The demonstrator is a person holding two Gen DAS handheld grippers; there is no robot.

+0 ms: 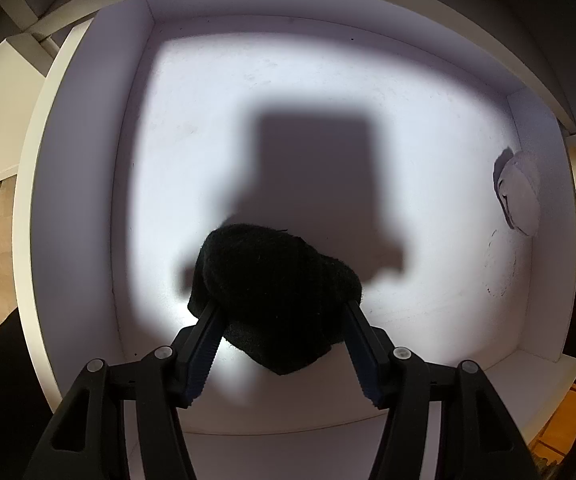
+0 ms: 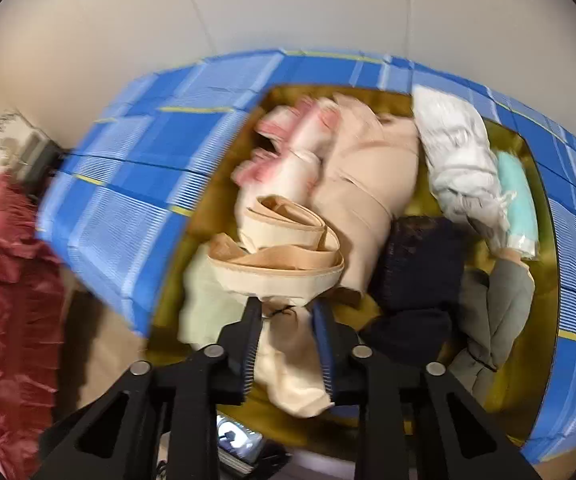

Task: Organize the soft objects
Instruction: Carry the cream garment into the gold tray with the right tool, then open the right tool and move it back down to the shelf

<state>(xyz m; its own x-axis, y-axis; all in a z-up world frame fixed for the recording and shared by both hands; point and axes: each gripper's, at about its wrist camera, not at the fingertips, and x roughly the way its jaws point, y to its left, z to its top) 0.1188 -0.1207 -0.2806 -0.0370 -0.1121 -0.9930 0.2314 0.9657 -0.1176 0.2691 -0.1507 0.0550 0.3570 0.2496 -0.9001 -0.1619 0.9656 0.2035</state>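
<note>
Currently the left gripper (image 1: 277, 304) points down into a white drawer (image 1: 408, 80), clamped on a black knitted bundle (image 1: 275, 292) that bulges out above and below its two fingers. The bundle hangs over the drawer floor, near the front wall; the fingers' shadow falls on the floor just beyond it, so I judge the bundle is not yet resting on the floor. Relative to the bundle, a small white rolled item (image 1: 518, 192) lies well apart against the drawer's right wall. The rest of the floor around the bundle is bare and brightly lit.

The right gripper (image 2: 288, 308) is closed on a cream cloth (image 2: 292, 360), which sits pinched between its fingers and trails back towards the camera. It hangs over a blue plaid storage bag (image 2: 127, 152) with a yellow lining. Relative to the cream cloth: a beige elastic band (image 2: 288, 232) lies just beyond the fingertips, a pink-trimmed fabric (image 2: 288, 136) farther on, a dark navy knit (image 2: 420, 264) to the right, and white (image 2: 456, 152), mint (image 2: 516, 192) and grey (image 2: 500, 300) pieces near the bag's right wall. This view is smeared, so fine contact is uncertain.

Judgement: the coming move turns on the drop from bundle to drawer floor; the left hand is the one placed for it.
</note>
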